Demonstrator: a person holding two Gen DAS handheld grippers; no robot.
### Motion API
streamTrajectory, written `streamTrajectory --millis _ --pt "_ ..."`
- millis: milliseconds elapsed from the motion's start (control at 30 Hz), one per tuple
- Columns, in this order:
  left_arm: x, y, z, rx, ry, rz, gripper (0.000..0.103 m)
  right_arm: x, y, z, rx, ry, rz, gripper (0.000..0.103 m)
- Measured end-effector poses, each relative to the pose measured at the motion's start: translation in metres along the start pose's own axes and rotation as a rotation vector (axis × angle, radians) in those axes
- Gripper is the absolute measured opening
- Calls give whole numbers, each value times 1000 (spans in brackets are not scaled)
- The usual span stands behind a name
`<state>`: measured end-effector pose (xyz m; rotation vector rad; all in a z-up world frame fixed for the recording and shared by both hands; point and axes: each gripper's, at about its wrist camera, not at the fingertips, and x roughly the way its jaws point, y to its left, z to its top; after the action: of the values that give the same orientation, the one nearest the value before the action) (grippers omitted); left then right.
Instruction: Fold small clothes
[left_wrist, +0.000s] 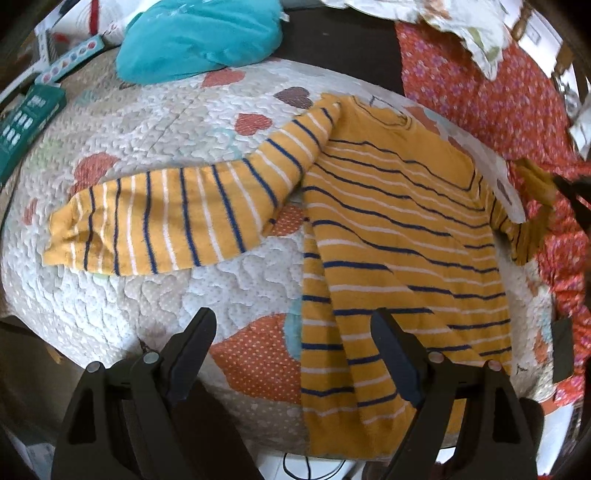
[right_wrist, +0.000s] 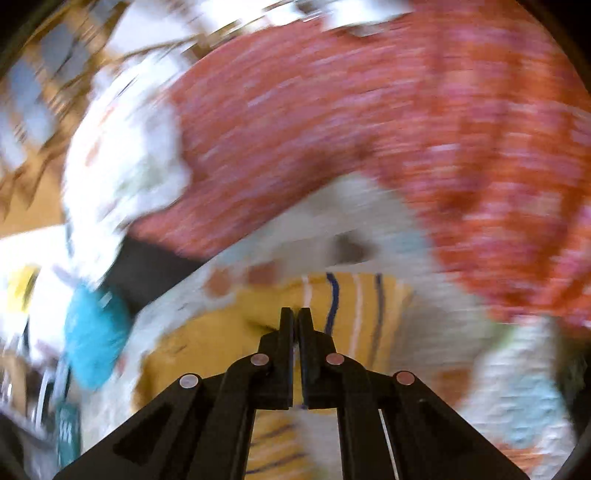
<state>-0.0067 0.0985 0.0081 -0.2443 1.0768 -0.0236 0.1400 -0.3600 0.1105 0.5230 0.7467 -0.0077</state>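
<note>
A: What lies in front of the left hand-held gripper (left_wrist: 293, 325)?

B: A small mustard-yellow long-sleeved shirt (left_wrist: 399, 236) with navy and white stripes, spread flat on a white quilted blanket (left_wrist: 155, 122) patterned with hearts. One sleeve (left_wrist: 177, 214) stretches out to the left. The left hand-held gripper hovers above the shirt's bottom hem with its fingers spread wide, holding nothing; one fingertip is over the blanket, the other over the shirt.

A: And the right hand-held gripper (right_wrist: 295, 314)?

B: Its view is heavily blurred. The two fingers are pressed together, and yellow striped fabric sits right at their tips. In the left view, the shirt's other sleeve (left_wrist: 532, 206) is lifted off the blanket at the far right, with a dark shape at its cuff. It looks pinched by the gripper, though the blur makes the exact contact hard to see.

A: What else is around?

B: A teal cushion (left_wrist: 199, 37) rests at the far edge of the blanket. An orange-red floral cloth (left_wrist: 491, 96) lies to the right of the shirt. A dark green box (left_wrist: 26, 122) sits at the left edge.
</note>
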Motion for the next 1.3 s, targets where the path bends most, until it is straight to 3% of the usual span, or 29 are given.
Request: streamTrajectory --millis 167,300,367,433,500,533,600,667,833,1000,1200,1300 --pt "-15 36 7 -92 -33 -32 85 91 107 -44 -158 169 92 3" --pt "-28 69 11 -178 -69 -41 85 152 150 -83 -205 276 77 3" --pt "-33 89 11 -230 -82 -46 85 169 157 -100 -242 323 57 4" --pt "-36 106 10 -282 -96 -50 85 179 175 -113 -331 326 -25 7" --pt "-39 123 8 -336 -109 -51 85 167 197 -123 -405 304 0 8" --pt "-39 131 8 -362 -112 -45 85 163 205 -127 -426 305 19 11" --pt "-36 142 9 -397 -113 -48 85 149 226 -137 -468 306 78 41" --pt "-35 147 10 -412 -107 -62 85 138 234 -144 -471 281 92 57" --pt "-31 117 25 -305 -92 -99 85 120 197 -145 -395 251 5 57" --pt "2 37 72 -136 -56 -241 85 91 109 -128 -346 226 -151 57" --pt "95 -76 153 25 13 -359 85 61 23 -106 -223 194 -215 57" --pt "143 -109 184 69 61 -330 85 52 -10 -103 -153 188 -210 57"
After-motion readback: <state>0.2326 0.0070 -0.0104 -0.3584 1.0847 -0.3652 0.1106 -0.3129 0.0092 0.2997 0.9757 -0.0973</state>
